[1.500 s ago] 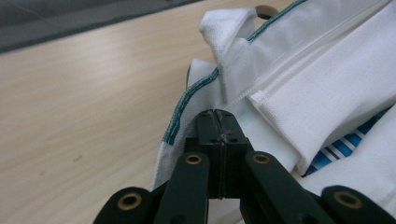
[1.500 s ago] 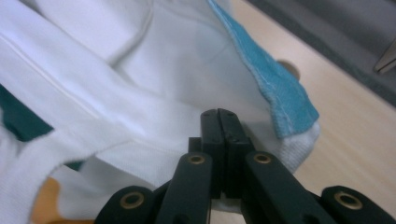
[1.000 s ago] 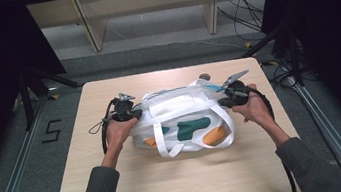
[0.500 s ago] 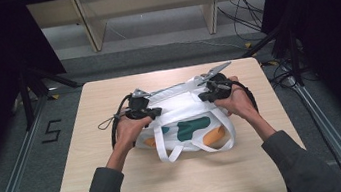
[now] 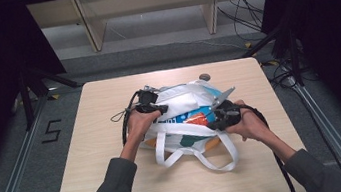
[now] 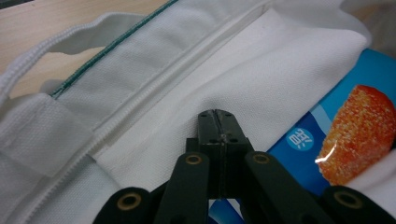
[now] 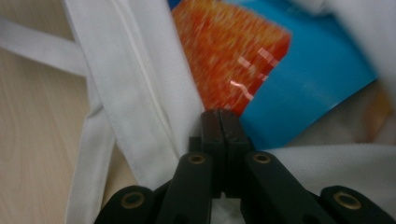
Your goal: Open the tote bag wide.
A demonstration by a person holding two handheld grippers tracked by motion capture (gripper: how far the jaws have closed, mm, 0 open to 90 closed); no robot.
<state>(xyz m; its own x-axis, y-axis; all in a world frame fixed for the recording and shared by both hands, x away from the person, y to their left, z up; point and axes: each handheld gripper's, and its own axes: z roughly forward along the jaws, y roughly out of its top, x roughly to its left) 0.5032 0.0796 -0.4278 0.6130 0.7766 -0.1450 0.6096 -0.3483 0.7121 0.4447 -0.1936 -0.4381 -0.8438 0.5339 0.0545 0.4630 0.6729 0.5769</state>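
Both grippers, left gripper (image 5: 161, 109) at 9 o'clock, right gripper (image 5: 210, 117) at 3, pinch the soft white bag (image 5: 186, 99); its cloth seems limp, so hems grip best.

Left gripper (image 5: 160, 109): jaws pressed together, pointing toward 3 o'clock. Right gripper (image 5: 210, 118): jaws pressed together, pointing toward 9 o'clock. 2 forearms enter from 6 o'clock.

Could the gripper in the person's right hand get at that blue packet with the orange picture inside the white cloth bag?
Probably yes. The white cloth bag lies open, baring the blue packet just ahead of the right gripper. But its jaws are closed at the bag's edge and would need to open first.
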